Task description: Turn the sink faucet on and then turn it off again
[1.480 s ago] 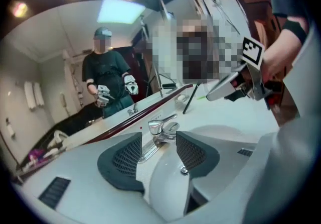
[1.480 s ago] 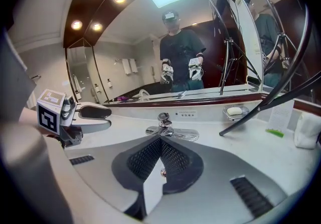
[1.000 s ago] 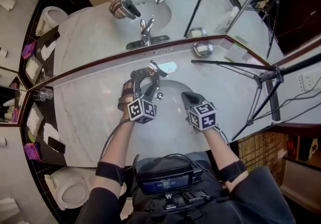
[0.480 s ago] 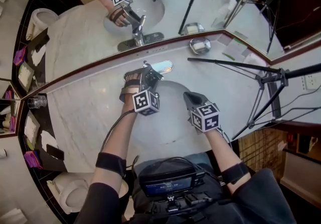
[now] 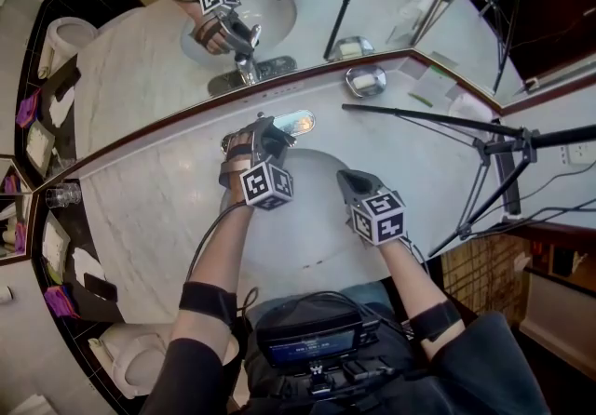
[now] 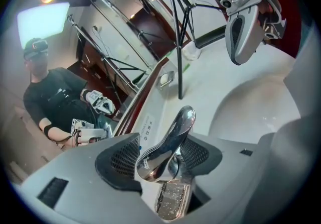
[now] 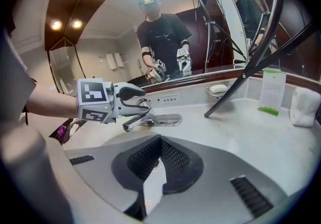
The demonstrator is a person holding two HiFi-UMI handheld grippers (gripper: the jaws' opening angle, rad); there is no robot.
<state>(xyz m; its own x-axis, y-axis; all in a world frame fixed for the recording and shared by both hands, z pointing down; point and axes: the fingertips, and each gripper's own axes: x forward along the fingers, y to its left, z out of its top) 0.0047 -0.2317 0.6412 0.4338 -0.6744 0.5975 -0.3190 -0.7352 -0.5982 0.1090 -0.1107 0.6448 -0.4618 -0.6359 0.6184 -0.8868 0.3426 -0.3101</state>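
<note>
Well left of the faucet, a clear glass tumbler (image 5: 58,194) stands at the far edge of the white marble counter (image 5: 158,208), out of harm's way.

At the chrome single-lever sink faucet (image 5: 279,127) itself, the grey hand-held left gripper (image 5: 267,139) reaches in over the polished lever (image 6: 168,140). Its jaws have just been closing but stand wide. The lever sits between the black mesh pads (image 6: 120,160), and I can make out no firm press on it. No water shows at the spout, so the faucet looks not yet turned on.

The main risk is here. The lever is smooth, tapered and tilted, so pads that close off-centre or near its narrow end could skid off as it is lifted. A jerky lift could open the flow hard and splash the gripper. A sideways twist would swing the lever toward one temperature side and leave it askew when it is pushed back down.

Just right of the faucet, the grey hand-held right gripper (image 5: 346,180) hovers over the oval white basin (image 5: 312,208), its jaws pressed together on nothing. It is near enough to catch spray.

Farther right of the faucet sit a small metal soap dish (image 5: 365,80) and the black tripod legs (image 5: 428,120). A wide swing of that arm could knock either.
</note>
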